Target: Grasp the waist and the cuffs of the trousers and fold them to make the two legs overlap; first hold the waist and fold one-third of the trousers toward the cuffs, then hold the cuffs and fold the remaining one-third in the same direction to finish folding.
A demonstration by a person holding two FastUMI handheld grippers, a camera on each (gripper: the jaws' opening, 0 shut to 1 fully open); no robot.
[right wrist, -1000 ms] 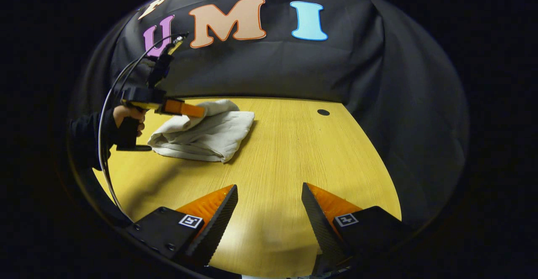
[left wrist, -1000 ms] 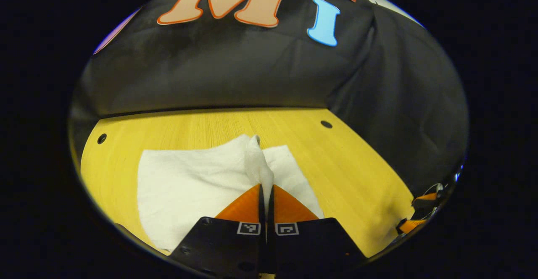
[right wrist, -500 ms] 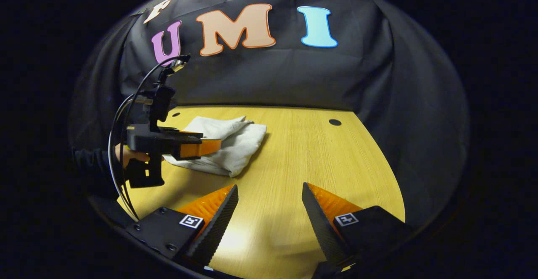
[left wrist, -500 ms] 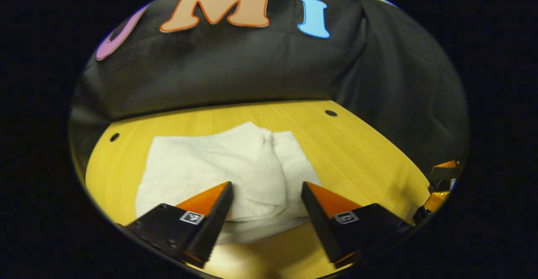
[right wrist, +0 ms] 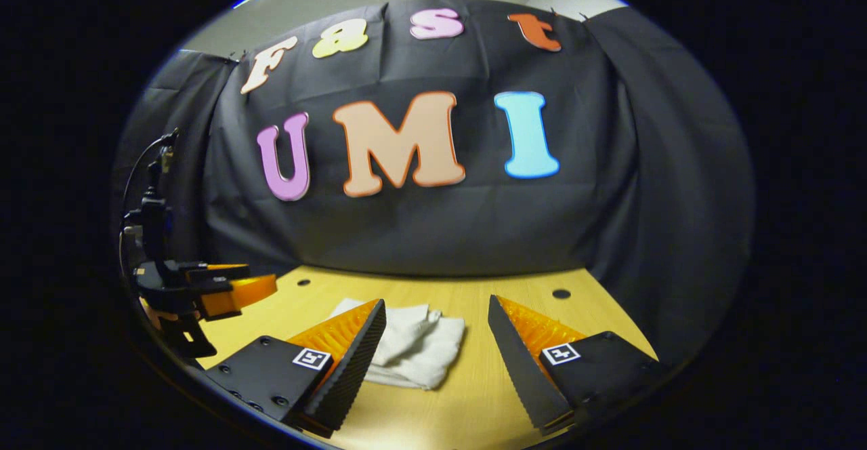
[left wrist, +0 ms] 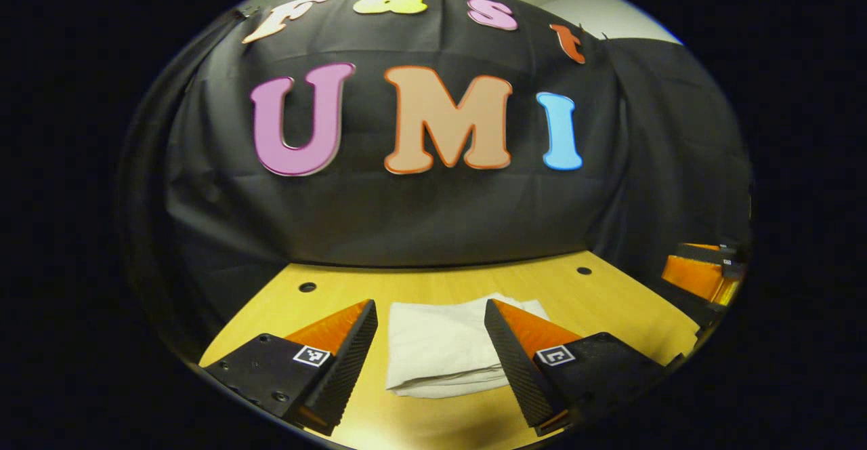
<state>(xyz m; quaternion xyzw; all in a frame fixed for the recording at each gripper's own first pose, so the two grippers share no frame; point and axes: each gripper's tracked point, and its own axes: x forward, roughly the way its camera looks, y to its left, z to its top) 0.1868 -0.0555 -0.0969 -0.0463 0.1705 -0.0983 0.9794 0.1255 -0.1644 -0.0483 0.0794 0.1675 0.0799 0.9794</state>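
Trousers (left wrist: 440, 348): one pale, off-white garment, folded into a compact, roughly rectangular bundle of stacked layers, lying flat on the table (left wrist: 609, 301); in the left gripper view the bundle sits at 6 o'clock, framed between that gripper's two fingers, its layered edge turned toward the camera; in the right gripper view the same bundle (right wrist: 420, 348) lies at about 7 o'clock, part of it hidden behind the nearer finger, its top surface softly creased. Left gripper (left wrist: 431, 314): jaws spread wide apart, grasping nothing, raised above the table with the trousers seen through the gap and no finger touching the cloth; the same tool appears in the right gripper view at 9 o'clock (right wrist: 261, 286), clear of the garment and off to its side, with a cable looping up from its body. Right gripper (right wrist: 437, 311): jaws likewise spread wide, released and empty, held above the table just beside the bundle; part of its body shows in the left gripper view at 3 o'clock (left wrist: 701, 274), well apart from the trousers. Table: yellow wood-grain top with small dark round holes (left wrist: 307, 287) near its far edge. Backdrop: black cloth wall (right wrist: 440, 233) rising directly behind the table, wrinkled, with a pale surface visible above it at 12 o'clock.
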